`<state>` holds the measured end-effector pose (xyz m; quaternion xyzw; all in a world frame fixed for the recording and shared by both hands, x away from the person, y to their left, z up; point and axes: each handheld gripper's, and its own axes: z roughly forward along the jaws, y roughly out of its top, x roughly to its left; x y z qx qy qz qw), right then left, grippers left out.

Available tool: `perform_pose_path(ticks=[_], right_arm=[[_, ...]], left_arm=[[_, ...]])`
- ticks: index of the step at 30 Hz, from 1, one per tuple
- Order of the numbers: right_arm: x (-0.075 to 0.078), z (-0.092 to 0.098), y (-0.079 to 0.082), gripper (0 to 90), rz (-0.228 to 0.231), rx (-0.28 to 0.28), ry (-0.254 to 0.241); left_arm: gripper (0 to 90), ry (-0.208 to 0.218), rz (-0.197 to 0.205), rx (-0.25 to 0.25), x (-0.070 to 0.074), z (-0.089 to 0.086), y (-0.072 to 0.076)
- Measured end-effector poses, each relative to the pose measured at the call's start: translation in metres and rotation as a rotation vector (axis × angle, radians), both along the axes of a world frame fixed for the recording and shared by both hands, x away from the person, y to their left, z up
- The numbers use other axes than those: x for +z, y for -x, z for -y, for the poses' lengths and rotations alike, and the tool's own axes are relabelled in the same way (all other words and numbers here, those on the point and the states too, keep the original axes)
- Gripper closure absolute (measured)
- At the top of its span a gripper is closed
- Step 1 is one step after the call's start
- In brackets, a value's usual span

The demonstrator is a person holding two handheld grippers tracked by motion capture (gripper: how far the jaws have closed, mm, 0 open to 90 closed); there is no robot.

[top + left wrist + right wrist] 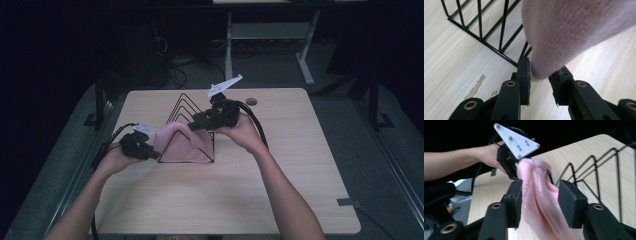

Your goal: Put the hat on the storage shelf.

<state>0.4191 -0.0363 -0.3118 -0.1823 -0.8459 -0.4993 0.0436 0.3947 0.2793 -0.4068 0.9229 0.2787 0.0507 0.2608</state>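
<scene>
Two claws on a pink cloth at a black wire rack.

Left claw (540, 77) spread a little, a low corner of the pink cloth (574, 32) sitting between its pads, touching the left pad, a narrow gap showing toward the right one. Right claw (540, 202) spread wide around a hanging fold of the same cloth, left pad against the fabric, right pad apart from it. Cloth draped over the front loops of the wire rack (186, 107), stretched between both claws, near the middle of the pale wooden desk (280, 190). Chipped mark on the desk surface beside the left claw.
</scene>
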Motion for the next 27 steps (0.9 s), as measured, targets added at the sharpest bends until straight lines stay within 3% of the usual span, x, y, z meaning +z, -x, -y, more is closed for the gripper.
perform_pose_path(ticks=[14, 19, 22, 27], right_arm=[[-0.003, 0.045, 0.001, 36.3, 0.001, -0.106, 0.021], [-0.008, 0.066, 0.003, 34.5, 0.003, -0.154, 0.033], [-0.011, 0.080, 0.005, 32.8, -0.017, -0.187, 0.045], [-0.018, 0.096, 0.009, 30.9, -0.025, -0.217, 0.051]], left_arm=[[58.2, 0.022, 0.005, 0.023, 0.004, -0.006, 0.009], [53.9, 0.034, 0.007, 0.045, 0.005, -0.012, 0.012], [48.9, 0.048, -0.014, 0.056, 0.007, -0.016, 0.013], [45.9, 0.050, -0.004, 0.060, 0.009, -0.018, 0.017]])
